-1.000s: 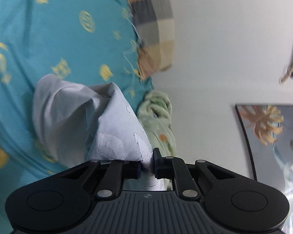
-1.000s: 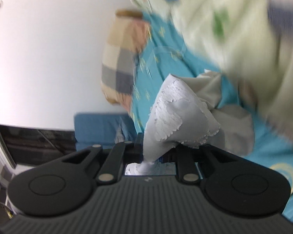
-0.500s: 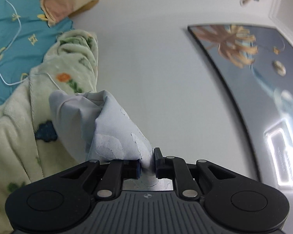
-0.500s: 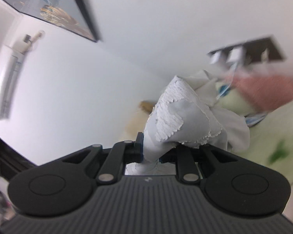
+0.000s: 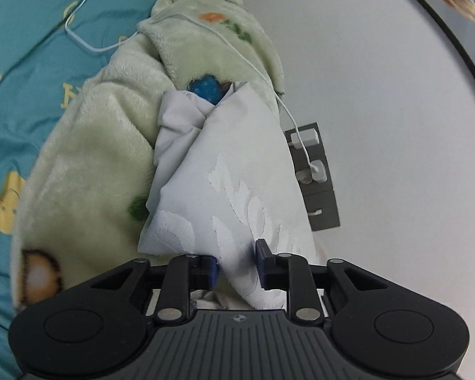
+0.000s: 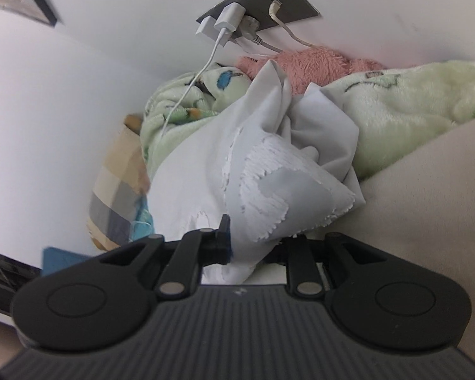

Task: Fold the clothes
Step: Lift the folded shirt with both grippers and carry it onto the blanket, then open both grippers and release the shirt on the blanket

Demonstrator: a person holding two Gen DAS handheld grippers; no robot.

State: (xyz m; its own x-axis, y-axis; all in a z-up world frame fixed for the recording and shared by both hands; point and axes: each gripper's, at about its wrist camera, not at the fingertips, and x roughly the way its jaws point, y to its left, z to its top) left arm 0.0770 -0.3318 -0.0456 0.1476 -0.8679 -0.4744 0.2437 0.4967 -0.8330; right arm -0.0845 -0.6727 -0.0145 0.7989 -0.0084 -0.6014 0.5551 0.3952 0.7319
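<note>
A pale grey garment (image 5: 231,164) with white embroidered patches lies bunched on a fluffy green blanket (image 5: 88,164) by the wall. My left gripper (image 5: 236,262) has its jaws opening. The cloth's near edge hangs loosely between the blue pads, with a sliver of space at each. In the right wrist view the same garment (image 6: 205,164) bulges up over my right gripper (image 6: 255,237). Those jaws are opening slightly, but a thick wad of cloth still fills them and covers the right finger. The left pad (image 6: 224,237) touches the fabric.
A grey wall socket panel (image 6: 269,6) holds white chargers, and one cable (image 5: 247,60) trails across the blanket. A pink plush (image 6: 310,63) lies behind the garment. A checked pillow (image 6: 117,183) leans at the left. A teal bedsheet (image 5: 25,31) spreads left. A framed picture (image 5: 443,31) hangs on the wall.
Both grippers have swung with the garment from the teal sheet to the green blanket by the wall sockets. The left jaws have spread apart, and the cloth now rests on the blanket.
</note>
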